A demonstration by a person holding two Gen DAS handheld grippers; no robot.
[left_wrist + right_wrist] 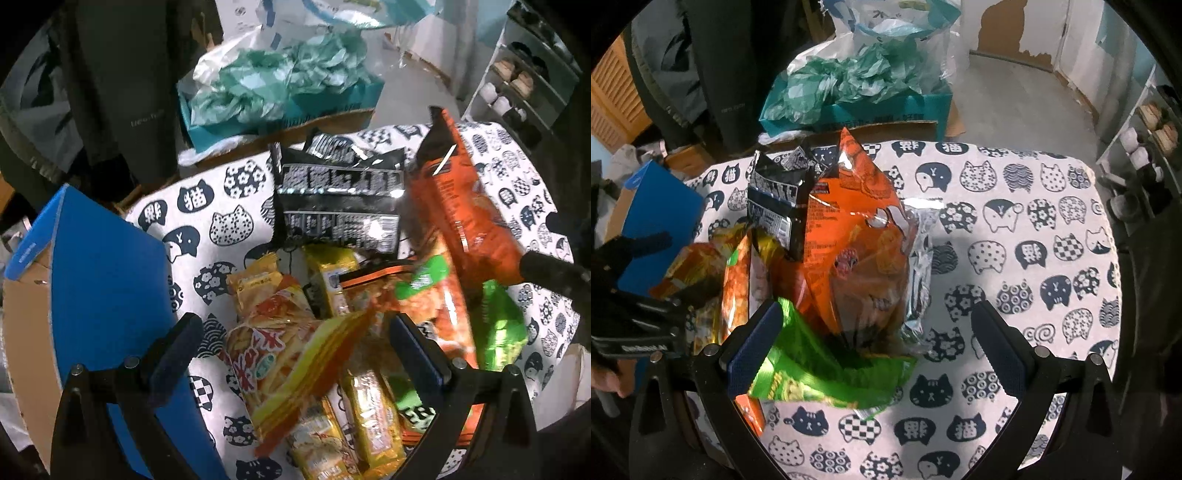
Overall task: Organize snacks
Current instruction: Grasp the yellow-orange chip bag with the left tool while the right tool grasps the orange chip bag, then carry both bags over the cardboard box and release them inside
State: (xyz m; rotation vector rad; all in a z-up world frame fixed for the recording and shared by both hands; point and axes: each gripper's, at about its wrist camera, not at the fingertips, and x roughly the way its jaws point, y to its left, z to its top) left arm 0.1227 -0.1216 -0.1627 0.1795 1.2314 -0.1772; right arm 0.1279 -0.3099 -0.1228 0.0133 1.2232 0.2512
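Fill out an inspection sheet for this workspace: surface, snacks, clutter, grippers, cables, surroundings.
Surface: table under a cat-print cloth, its right half bare.
Job's things: snack pile on the left half; orange bag upright against the black bag; green bag at the front; yellow packets lying flat.
Clutter: blue box at the table's left edge.
Grippers: left gripper open over the yellow packets; right gripper open, the green bag between its fingers.
Cables: nothing seen.
Surroundings: teal box stuffed with plastic bags behind the table; shoe rack at right.
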